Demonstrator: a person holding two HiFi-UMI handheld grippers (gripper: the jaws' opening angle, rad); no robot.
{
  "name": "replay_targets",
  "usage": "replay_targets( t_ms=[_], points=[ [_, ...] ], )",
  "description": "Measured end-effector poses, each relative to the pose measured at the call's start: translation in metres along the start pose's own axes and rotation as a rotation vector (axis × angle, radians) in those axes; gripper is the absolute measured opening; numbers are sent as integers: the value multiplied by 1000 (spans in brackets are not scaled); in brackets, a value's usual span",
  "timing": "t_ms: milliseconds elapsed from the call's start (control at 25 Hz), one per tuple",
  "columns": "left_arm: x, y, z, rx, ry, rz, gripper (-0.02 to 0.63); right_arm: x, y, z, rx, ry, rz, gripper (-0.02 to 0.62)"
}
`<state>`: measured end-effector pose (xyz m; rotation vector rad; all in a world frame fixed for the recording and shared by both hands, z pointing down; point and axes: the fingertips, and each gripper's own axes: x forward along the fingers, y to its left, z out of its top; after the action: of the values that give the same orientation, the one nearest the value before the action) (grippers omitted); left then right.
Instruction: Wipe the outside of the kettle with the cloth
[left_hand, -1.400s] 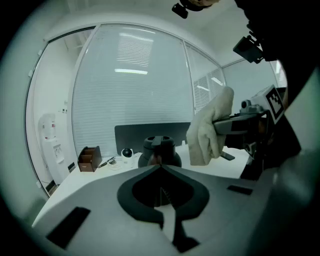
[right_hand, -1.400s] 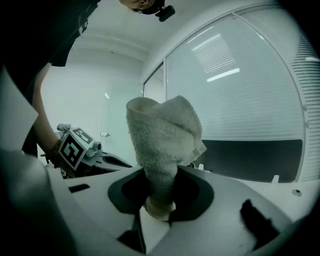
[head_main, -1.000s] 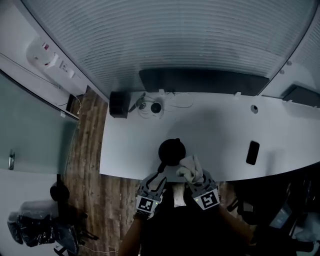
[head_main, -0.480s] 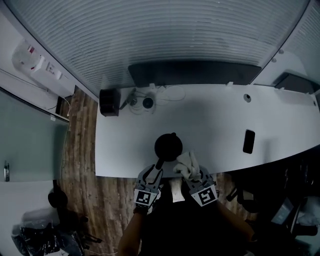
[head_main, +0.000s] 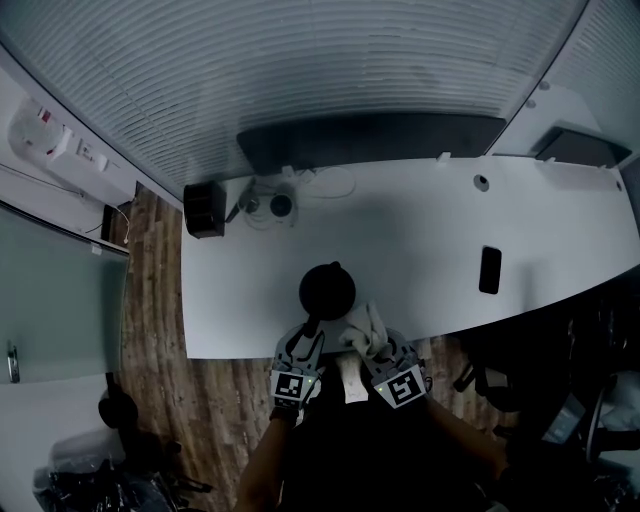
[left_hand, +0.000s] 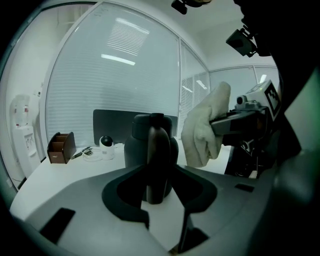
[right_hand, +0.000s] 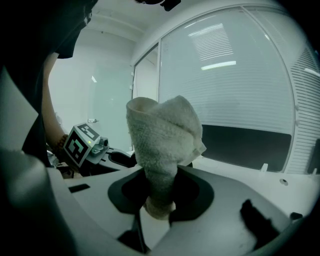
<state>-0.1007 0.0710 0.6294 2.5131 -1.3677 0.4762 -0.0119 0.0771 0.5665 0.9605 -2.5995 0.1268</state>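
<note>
**Kettle Handle Sitting Loose Between Open Jaws, Cloth at the Ready**

The main risk is lying with the left gripper (head_main: 306, 343). Its jaws are standing wide apart on either side of the black kettle's (head_main: 327, 290) handle, and the pads are not pressing on it. If the cloth (head_main: 365, 328) is pushed against the wall before that handle is clamped, the kettle is likely to slide or swivel on the smooth white desk (head_main: 430, 250). Since it is standing near the desk's front edge, a hard shove could be sending it over. A lopsided closure could likewise be knocking the handle sideways.

The right gripper (head_main: 385, 352) is clenching the cream terry cloth by its lower end only. The bunched top is flopping free above the jaws and may be folding over or working loose under rubbing.

Both grippers are sitting low and close together in front of the person, marker cubes upward, pointing forward and slightly down. The left is lining up behind the handle. The right is hanging just beside the kettle's right flank. Whether the cloth is touching the kettle, I cannot tell.
</note>
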Motion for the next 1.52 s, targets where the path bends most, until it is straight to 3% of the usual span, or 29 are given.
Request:
replay_targets(
  t_ms=[320, 520, 800, 920, 1080, 1520],
  points=[
    [-3, 5, -2, 8, 35, 45, 124, 8, 4, -10, -19, 31, -3, 94],
    [-3, -4, -3, -57, 106, 51, 124, 25, 9, -3, -74, 63, 2, 94],
    [0, -15, -6, -21, 153, 76, 124, 47, 11, -11, -161, 149, -42, 94],
    [1, -14, -2, 10, 149, 80, 124, 50, 11, -17, -149, 175, -55, 94],
    [1, -16, -6, -22, 159, 79, 124, 51, 11, -39, -114, 227, -63, 94],
    [3, -17, -9, -3, 177, 71, 124, 71, 18, -96, -64, 340, -33, 94]
  ],
)
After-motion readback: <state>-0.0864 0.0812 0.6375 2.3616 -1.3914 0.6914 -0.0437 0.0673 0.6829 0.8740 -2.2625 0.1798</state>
